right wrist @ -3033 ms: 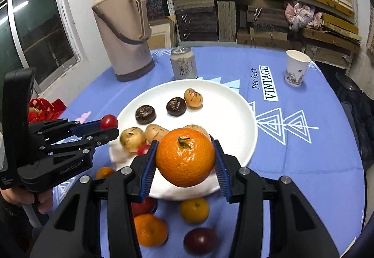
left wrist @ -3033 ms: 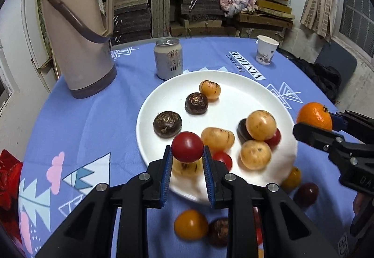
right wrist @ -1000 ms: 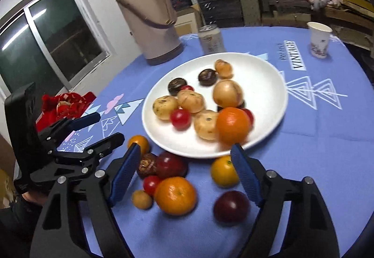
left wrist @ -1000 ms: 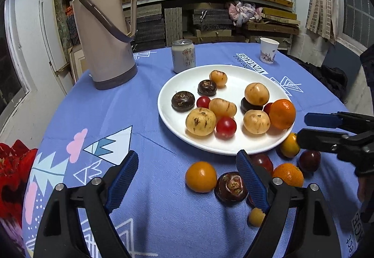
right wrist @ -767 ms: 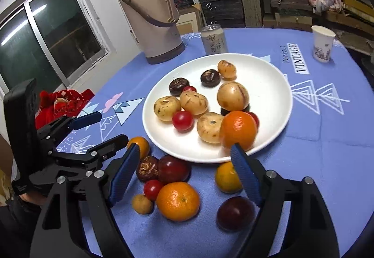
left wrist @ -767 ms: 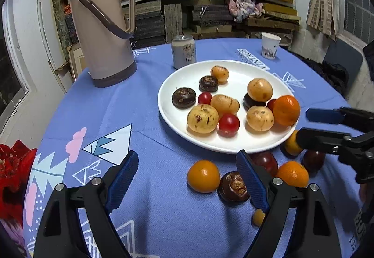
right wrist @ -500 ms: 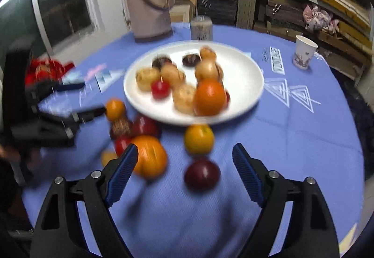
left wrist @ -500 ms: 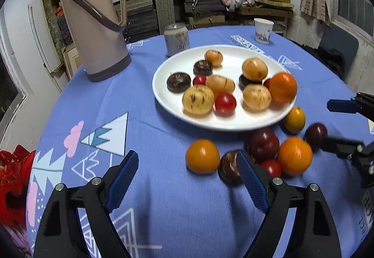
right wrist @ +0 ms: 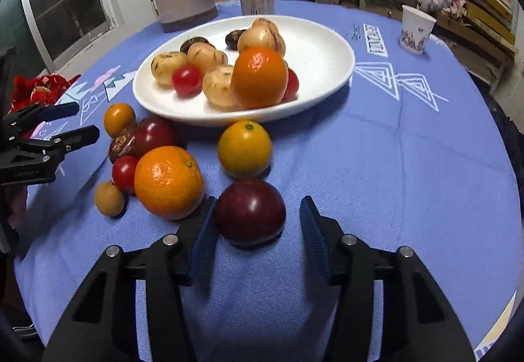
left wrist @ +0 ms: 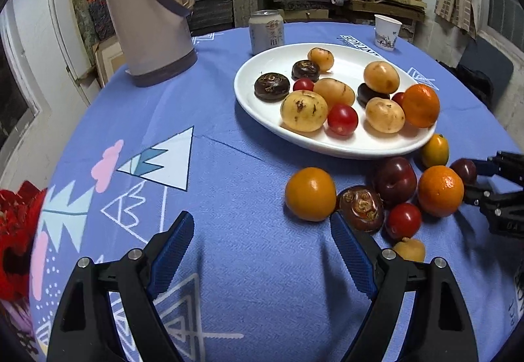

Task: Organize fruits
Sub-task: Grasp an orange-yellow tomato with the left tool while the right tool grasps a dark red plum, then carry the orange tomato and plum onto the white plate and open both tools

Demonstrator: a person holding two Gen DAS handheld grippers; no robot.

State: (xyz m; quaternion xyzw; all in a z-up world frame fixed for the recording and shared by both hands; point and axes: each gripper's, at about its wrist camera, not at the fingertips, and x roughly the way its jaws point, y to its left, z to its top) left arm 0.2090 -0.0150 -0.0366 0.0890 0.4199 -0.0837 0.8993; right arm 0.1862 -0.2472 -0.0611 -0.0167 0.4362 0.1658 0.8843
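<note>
The right hand-held gripper (right wrist: 257, 224) is open around a dark plum (right wrist: 249, 212) on the bench (right wrist: 409, 165), its left pad touching it. The left hand-held gripper (left wrist: 262, 250) gapes empty, an orange (left wrist: 310, 193) just ahead. Beyond, loose fruit lies beside the plate (left wrist: 268, 113) of fruit.

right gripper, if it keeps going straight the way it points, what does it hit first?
The dark plum. It already lies between the open fingers of the right gripper, off-centre toward its left finger, perhaps touching. Past it, the yellow-orange fruit, then the plate.
</note>
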